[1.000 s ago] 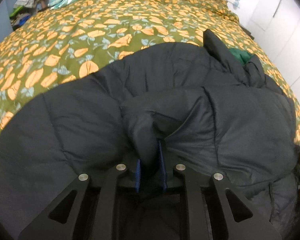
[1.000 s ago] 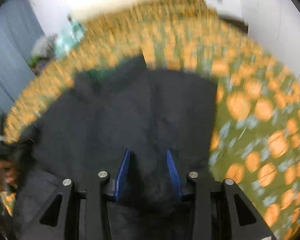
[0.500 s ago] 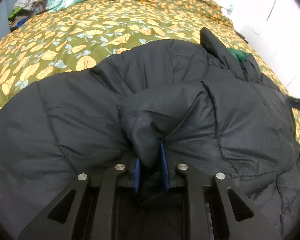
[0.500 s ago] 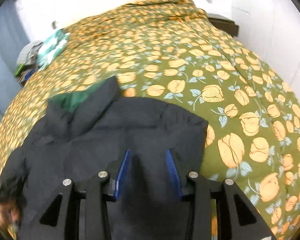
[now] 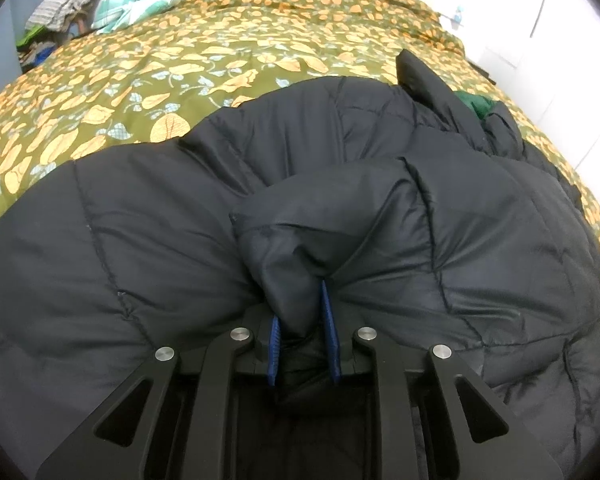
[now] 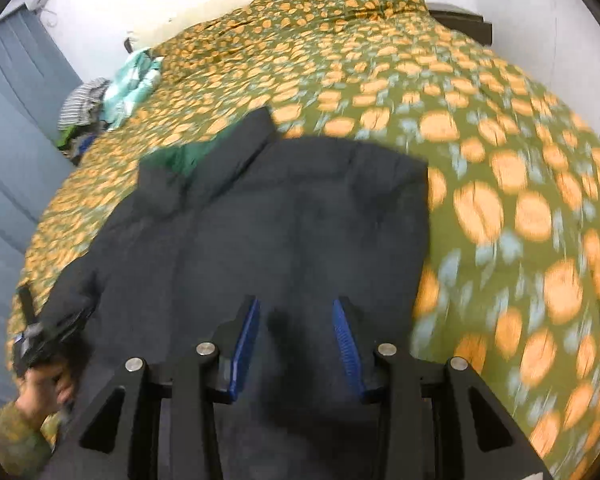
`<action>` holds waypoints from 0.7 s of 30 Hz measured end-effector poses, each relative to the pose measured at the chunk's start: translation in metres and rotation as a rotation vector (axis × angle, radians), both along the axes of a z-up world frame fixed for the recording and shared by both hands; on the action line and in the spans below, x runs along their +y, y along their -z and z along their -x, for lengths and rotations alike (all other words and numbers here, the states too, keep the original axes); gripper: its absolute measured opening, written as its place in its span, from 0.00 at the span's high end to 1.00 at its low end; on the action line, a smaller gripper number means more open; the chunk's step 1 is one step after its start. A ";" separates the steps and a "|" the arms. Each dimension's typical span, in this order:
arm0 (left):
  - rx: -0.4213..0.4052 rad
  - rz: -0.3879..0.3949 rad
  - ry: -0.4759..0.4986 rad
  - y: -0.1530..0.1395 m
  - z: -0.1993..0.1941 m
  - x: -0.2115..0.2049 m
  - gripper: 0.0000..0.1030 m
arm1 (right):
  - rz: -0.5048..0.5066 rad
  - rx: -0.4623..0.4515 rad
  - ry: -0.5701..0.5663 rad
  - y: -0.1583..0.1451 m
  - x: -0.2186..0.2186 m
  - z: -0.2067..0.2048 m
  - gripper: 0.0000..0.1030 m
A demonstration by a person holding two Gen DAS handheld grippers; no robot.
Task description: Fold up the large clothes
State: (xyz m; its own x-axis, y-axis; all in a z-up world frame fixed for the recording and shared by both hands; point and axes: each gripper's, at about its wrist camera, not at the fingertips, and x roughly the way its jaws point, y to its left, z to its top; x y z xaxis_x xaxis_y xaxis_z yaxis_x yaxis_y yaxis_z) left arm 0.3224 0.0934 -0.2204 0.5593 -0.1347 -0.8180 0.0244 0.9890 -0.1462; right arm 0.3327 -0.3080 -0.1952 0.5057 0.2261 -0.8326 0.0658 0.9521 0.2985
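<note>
A: Where's the jacket (image 5: pixel 380 208)?

B: Spread on the bed (image 5: pixel 180 76), on the green-and-orange cover, taking up the near half. Its collar (image 6: pixel 236 152) points to the far end, with a bit of green lining showing beside it.

A: Starting at the left, what's going on?

B: The left gripper (image 5: pixel 303 332) is clamped on a bunched wad of black quilted fabric; it looks like a sleeve or a side edge, drawn over the body. Further left and far off, a heap of other clothes (image 5: pixel 64 0) sits at the bed's corner.

A: And the right?

B: The right gripper (image 6: pixel 296 340) is over the jacket's near right part, its fingers (image 6: pixel 344 336) apart with nothing between them. That view is blurred, so I can't tell whether they touch the cloth.

A: How far along, then?

B: Early, I'd judge. The right side already shows a straight edge, perhaps tucked in. The left portion seems mid-fold, and the lengthwise fold looks not yet begun.
</note>
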 end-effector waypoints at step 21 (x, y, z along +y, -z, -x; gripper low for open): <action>-0.014 0.026 -0.028 -0.065 0.184 -0.010 0.23 | 0.066 -0.128 -0.043 -0.016 0.061 0.194 0.26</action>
